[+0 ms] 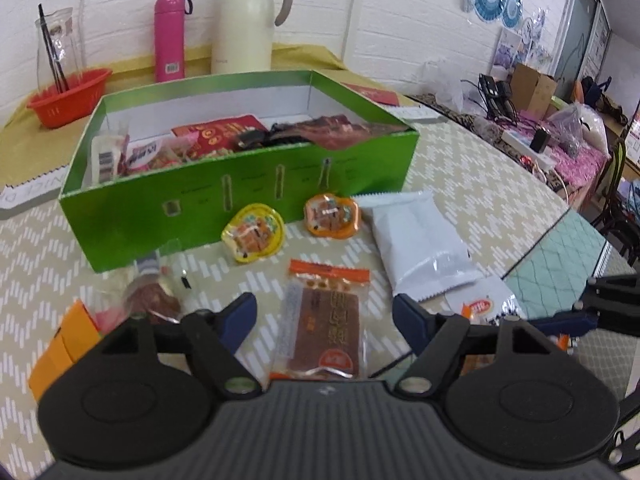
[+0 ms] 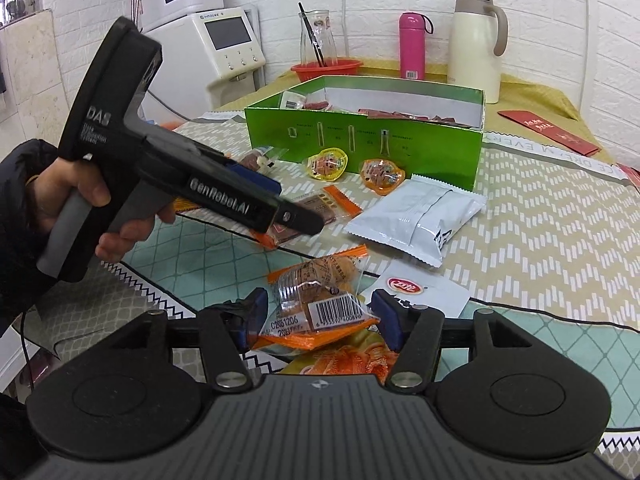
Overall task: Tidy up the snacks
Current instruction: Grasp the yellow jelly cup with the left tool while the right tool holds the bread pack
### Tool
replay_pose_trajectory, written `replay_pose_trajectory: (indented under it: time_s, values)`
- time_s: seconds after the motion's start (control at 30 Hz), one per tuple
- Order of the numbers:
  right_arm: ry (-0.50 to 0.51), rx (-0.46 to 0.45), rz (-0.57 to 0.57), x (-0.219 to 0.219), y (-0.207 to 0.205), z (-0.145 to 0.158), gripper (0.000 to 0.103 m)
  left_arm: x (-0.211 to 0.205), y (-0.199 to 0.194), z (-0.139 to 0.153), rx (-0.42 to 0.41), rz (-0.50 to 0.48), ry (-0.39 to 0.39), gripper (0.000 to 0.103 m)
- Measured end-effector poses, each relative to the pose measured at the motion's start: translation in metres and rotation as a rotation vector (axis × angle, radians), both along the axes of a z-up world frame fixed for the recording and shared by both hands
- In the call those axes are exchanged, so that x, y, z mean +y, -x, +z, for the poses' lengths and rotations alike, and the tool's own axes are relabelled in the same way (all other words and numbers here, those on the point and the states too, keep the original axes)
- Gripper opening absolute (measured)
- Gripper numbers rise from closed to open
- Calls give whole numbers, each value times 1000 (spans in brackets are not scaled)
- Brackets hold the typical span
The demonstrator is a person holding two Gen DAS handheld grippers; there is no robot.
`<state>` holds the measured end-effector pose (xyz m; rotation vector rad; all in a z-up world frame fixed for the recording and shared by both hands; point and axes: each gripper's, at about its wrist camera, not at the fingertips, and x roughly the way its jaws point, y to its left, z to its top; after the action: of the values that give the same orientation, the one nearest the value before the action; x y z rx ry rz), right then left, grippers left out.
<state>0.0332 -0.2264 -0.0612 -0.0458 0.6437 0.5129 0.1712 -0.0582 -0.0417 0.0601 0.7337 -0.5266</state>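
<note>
Left wrist: brown snack packet [image 1: 322,322] lengthwise between claw [image 1: 324,320] fingers.

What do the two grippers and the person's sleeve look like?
Both grippers are black plastic with blue pads. The left gripper has a grey pistol handle and white lettering, "DAS" and "GenRobot.AI". The right gripper shows two round discs and silver pivot screws. The sleeve is dark. A thin black cable hangs below it.

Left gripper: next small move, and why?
Probably ease the left gripper down and close on the brown snack packet. Its jaws stand open either side of that packet, which lies flat on the table, outside the green box.
</note>
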Motion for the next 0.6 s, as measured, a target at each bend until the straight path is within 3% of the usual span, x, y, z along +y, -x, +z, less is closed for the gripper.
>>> replay_pose_trajectory:
  time_s: [0.13, 0.2, 0.27, 0.4, 0.6]
  values:
    - [-13, 5, 7, 3, -2, -3, 94, 2, -25, 6, -42, 122, 3, 75]
    - [-18, 12, 9, 3, -2, -4, 89, 4, -39, 2, -18, 154, 22, 73]
    - [-27, 18, 10, 1, -2, -5, 89, 4, -50, -4, 12, 167, 35, 59]
    - [-34, 18, 20, 0, -4, -4, 88, 2, -59, -10, 21, 165, 30, 48]
    - [-41, 32, 27, 3, -9, -8, 91, -1, -60, -11, 18, 158, 19, 48]
